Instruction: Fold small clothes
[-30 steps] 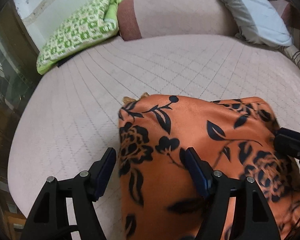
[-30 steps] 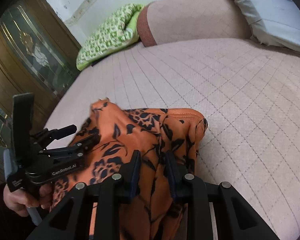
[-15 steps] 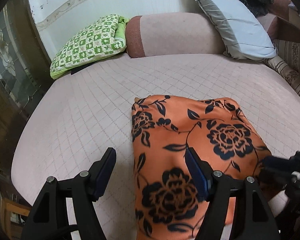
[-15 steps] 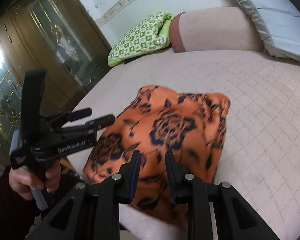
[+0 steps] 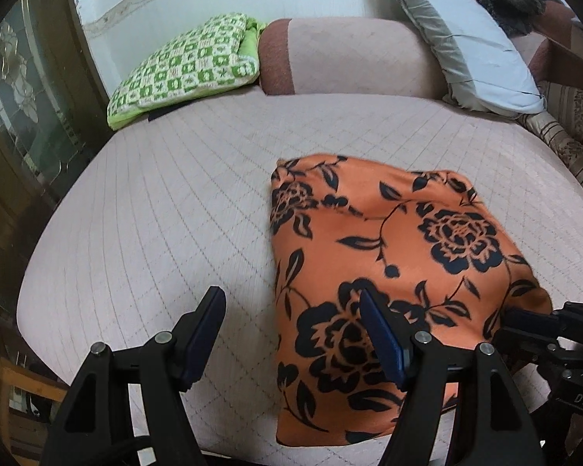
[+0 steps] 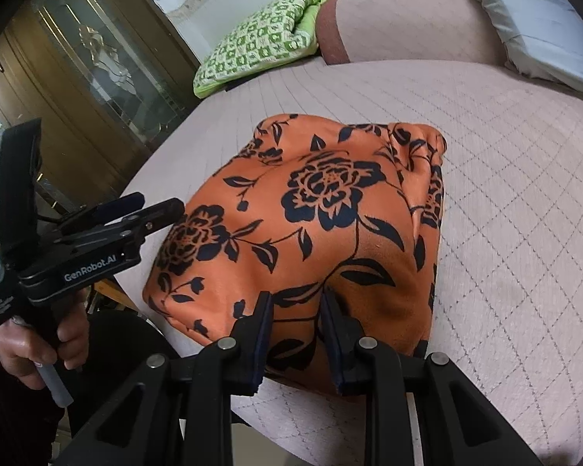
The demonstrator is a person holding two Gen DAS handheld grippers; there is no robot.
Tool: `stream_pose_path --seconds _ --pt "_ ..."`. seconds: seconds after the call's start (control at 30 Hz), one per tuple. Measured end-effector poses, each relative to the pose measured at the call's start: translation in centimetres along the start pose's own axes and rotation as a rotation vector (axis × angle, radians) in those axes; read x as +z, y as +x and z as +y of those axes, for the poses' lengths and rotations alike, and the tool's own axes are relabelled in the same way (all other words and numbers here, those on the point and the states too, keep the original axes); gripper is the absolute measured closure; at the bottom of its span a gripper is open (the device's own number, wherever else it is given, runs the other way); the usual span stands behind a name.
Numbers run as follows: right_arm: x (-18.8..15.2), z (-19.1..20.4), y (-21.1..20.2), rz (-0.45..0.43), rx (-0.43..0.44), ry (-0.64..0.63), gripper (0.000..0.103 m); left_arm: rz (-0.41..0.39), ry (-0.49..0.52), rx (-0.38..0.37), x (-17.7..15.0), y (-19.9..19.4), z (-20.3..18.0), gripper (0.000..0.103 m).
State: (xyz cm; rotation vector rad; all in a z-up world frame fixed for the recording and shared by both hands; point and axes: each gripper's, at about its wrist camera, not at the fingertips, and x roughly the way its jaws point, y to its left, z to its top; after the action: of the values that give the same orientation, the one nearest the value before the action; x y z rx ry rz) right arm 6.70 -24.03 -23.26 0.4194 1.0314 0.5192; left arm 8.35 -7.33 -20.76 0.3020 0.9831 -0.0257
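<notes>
The orange floral garment (image 5: 388, 272) is lying folded at the near edge of the bed (image 5: 155, 213). The left claw (image 5: 291, 334) is gaping wide, gripping nothing. The right claw (image 6: 296, 334) is standing narrow; whether it is pinching the near hem is hard to tell.

The near edge of the orange garment (image 6: 311, 233) disappears behind the right gripper (image 6: 295, 334), so whether the fingers pinch it cannot be told. In the left wrist view that gripper (image 5: 524, 322) is cut off at the right edge. The grey pillow (image 6: 544, 19) runs out of frame.
</notes>
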Motion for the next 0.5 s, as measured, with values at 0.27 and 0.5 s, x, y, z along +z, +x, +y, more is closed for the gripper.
stream_pose_path --seconds 0.27,0.5 --pt "-0.1 -0.2 0.8 0.027 0.006 0.002 0.076 0.041 -0.030 0.015 -1.1 1.7 0.5 0.027" --pt "-0.1 0.0 1.6 0.042 -0.008 -0.028 0.075 0.054 -0.053 0.029 -1.7 3.0 0.4 0.023"
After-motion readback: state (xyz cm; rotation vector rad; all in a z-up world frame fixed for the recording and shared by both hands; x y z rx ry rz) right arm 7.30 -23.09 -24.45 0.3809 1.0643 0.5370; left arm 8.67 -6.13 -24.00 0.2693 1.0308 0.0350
